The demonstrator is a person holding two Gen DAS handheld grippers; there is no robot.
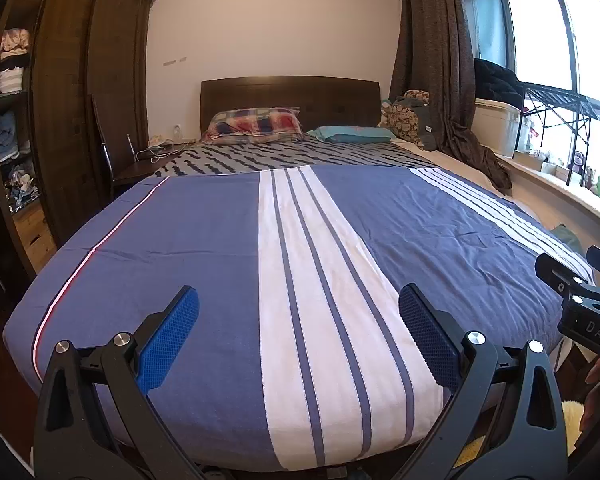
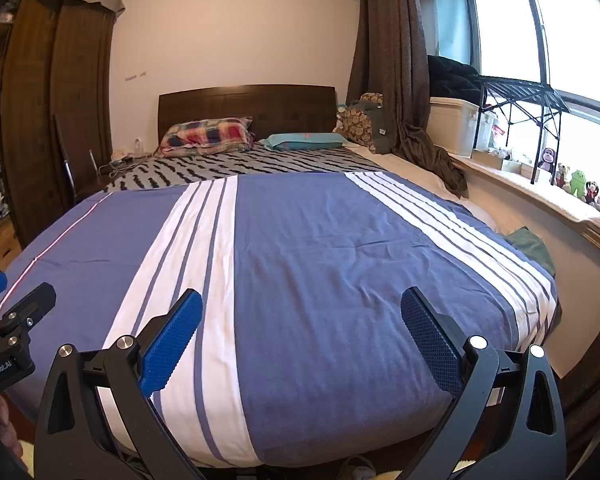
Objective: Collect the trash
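Blue quilt (image 1: 204, 240) covers the bed's foot edge, where you hold both tools side by side: left tool (image 1: 298, 330) and right tool (image 2: 302, 332) hang released, gripping nothing. You have no trash showing on the bed.

1 bed (image 1: 220, 240), 2 pillows (image 1: 256, 124) (image 1: 356, 135), 1 wardrobe (image 1: 92, 80), 1 headboard (image 1: 290, 96).

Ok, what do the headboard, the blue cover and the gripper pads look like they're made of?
Headboard: dark wood or veneer, with a smooth, slightly glossy brown face divided into panels. Blue cover: woven fabric, likely cotton, matte, with soft creases and stitched white stripes. Pads on the left hand-held gripper: blue rubber or plastic with a fine dimpled grip texture; which of the two I cannot tell.
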